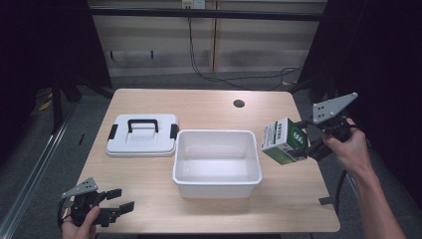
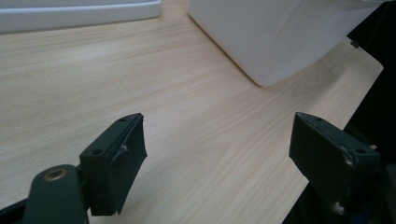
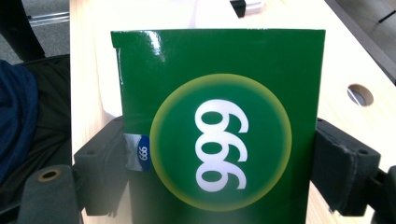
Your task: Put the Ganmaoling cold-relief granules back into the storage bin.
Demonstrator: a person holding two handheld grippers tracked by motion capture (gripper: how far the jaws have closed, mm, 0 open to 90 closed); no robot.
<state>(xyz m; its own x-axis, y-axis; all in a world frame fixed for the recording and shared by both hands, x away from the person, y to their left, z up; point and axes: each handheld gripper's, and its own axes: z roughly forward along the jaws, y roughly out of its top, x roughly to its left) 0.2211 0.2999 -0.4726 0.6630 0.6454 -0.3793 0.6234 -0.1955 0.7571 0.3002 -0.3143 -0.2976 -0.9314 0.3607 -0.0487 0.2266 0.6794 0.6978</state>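
Green 999 carton clamped in right gripper, held aloft just right of white bin. Left gripper idle, jaws apart, near bin's front-left. Risk: tilted carton could clip bin rim, twist loose from pads.

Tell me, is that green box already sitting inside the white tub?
No, the green box is held in the right gripper above the table, beside the white tub, not in it.
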